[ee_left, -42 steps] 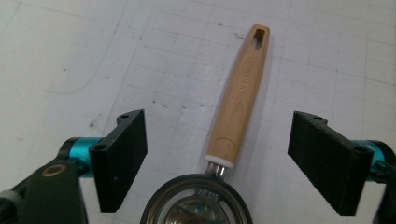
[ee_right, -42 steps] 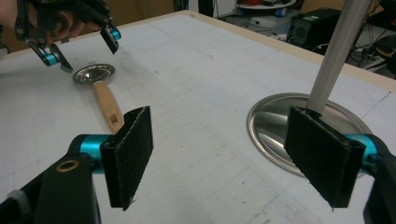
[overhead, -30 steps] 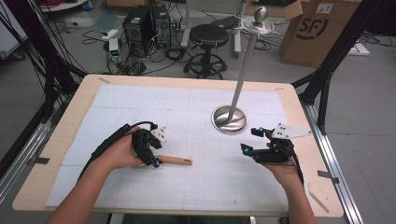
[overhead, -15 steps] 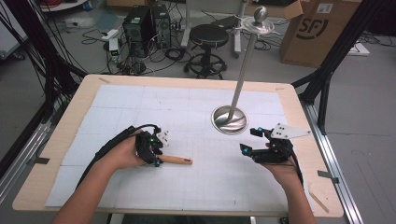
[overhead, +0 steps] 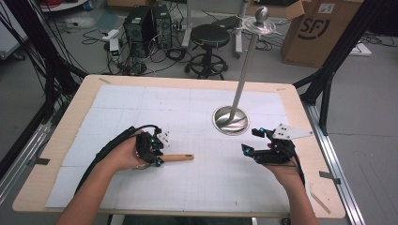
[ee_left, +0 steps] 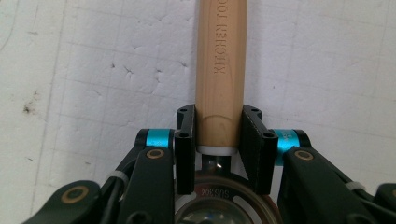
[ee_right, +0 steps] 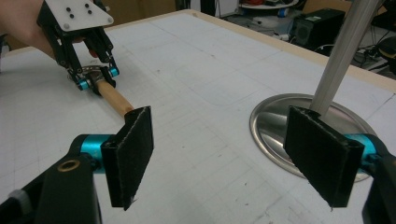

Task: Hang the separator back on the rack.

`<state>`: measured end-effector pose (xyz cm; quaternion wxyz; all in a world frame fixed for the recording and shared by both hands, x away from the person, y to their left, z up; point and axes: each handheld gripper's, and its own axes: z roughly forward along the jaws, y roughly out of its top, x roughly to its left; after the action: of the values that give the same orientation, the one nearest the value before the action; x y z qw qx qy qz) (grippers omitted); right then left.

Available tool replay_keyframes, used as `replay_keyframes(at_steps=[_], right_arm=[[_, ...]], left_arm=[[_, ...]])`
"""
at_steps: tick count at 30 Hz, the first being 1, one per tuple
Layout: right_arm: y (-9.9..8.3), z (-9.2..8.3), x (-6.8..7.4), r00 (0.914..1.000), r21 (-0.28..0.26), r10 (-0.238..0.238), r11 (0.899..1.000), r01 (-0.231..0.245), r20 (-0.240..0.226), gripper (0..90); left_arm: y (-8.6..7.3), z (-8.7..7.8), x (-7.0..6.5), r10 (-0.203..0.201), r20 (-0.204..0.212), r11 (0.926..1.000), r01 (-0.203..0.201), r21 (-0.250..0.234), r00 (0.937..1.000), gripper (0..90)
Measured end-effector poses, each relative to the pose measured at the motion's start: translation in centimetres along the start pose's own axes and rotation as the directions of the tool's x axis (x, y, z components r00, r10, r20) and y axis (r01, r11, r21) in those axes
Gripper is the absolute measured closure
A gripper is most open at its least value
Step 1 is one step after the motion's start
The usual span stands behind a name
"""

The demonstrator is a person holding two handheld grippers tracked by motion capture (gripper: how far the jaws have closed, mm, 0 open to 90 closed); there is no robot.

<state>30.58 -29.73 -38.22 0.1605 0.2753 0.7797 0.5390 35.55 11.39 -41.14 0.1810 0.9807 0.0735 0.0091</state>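
A kitchen tool with a wooden handle (overhead: 179, 158) (ee_left: 220, 60) (ee_right: 116, 100) lies flat on the white gridded mat. My left gripper (overhead: 158, 158) (ee_left: 219, 128) (ee_right: 95, 81) is shut on the handle's near end, jaws pressed on both sides. Beneath that gripper shows the tool's steel part (ee_left: 219, 205), mostly hidden. My right gripper (overhead: 250, 140) (ee_right: 229, 154) hovers open at the right with nothing between its pads, just in front of the metal stand's round base (overhead: 230, 121) (ee_right: 275, 123).
The stand's slim pole (overhead: 244, 70) (ee_right: 343, 51) rises tilted from the base to a knobbed top. The mat covers a wooden table (overhead: 300, 122). On the floor beyond it are a stool (overhead: 210, 37), computer cases (overhead: 141, 23) and a cardboard box (overhead: 317, 33).
My left gripper has edged slightly to the right along the handle's end. The handle and my right gripper have stayed where they were.
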Motion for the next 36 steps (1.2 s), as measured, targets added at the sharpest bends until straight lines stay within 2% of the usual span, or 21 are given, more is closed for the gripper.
replay_keyframes(at_steps=[3, 6, 10, 13, 16, 19, 21, 26, 30, 31, 32, 33, 36], right_arm=[[0.0, 0.0, 0.0, 1.0000, 0.002, 0.003, 1.000, -0.003, 0.000, 23.8], [0.0, 0.0, 0.0, 1.0000, 0.002, 0.003, 1.000, -0.003, 0.000, 23.8], [0.0, -0.1, 0.0, 1.0000, -0.001, 0.002, 1.000, -0.002, 0.000, 23.8], [0.0, 0.0, 0.0, 1.0000, 0.000, 0.001, 1.000, -0.001, 0.001, 23.8], [0.0, 0.0, 0.0, 1.0000, 0.001, -0.001, 1.000, 0.001, -0.001, 23.9], [0.0, 0.1, 0.0, 1.0000, 0.000, 0.000, 1.000, 0.000, 0.000, 23.9], [0.0, 0.1, 0.0, 1.0000, 0.002, -0.001, 1.000, 0.001, -0.001, 23.9], [0.1, 0.1, 0.1, 1.0000, -0.001, -0.004, 1.000, 0.004, -0.001, 23.9], [0.1, 0.1, 0.1, 1.0000, 0.001, -0.002, 1.000, 0.002, -0.005, 23.9], [0.1, 0.1, 0.1, 1.0000, -0.002, -0.004, 1.000, 0.004, -0.003, 23.9], [0.1, 0.1, 0.1, 1.0000, -0.001, -0.002, 1.000, 0.002, -0.004, 23.9], [0.1, 0.1, 0.1, 1.0000, -0.003, 0.000, 1.000, 0.000, -0.005, 23.9], [0.1, 0.0, 0.1, 1.0000, -0.003, -0.003, 1.000, 0.003, -0.005, 23.9]], left_arm=[[0.1, -0.1, -0.2, 0.011, -0.019, 0.9999, -0.011, 0.002, 0.9998, 69.2], [-0.2, -0.3, -0.1, 0.003, -0.033, 0.9999, -0.004, -0.011, 0.9994, 69.2], [-0.6, -1.2, 0.0, -0.016, -0.039, 0.9976, 0.013, -0.068, 0.9991, 69.1], [-0.7, -2.3, -0.1, -0.025, -0.049, 0.9918, 0.019, -0.127, 0.9985, 69.1], [-0.9, -3.4, -0.2, -0.035, -0.052, 0.9804, 0.024, -0.195, 0.9980, 69.1], [-1.1, -4.4, -0.2, -0.049, -0.049, 0.9634, 0.034, -0.266, 0.9976, 69.1], [-1.2, -5.1, -0.2, -0.059, -0.046, 0.9495, 0.041, -0.311, 0.9972, 69.1], [-1.2, -6.3, 0.1, -0.084, -0.037, 0.9165, 0.062, -0.395, 0.9958, 69.0], [-1.0, -7.0, 0.3, -0.096, -0.044, 0.8810, 0.064, -0.469, 0.9945, 69.0], [-0.8, -7.1, 0.3, -0.096, -0.049, 0.8742, 0.060, -0.482, 0.9942, 69.0], [-0.7, -7.2, 0.3, -0.106, -0.051, 0.8607, 0.066, -0.505, 0.9930, 69.1], [-0.6, -7.4, 0.4, -0.099, -0.055, 0.8571, 0.057, -0.512, 0.9936, 69.0], [-0.2, -7.8, 0.5, -0.101, -0.075, 0.8213, 0.041, -0.569, 0.9921, 69.0]])
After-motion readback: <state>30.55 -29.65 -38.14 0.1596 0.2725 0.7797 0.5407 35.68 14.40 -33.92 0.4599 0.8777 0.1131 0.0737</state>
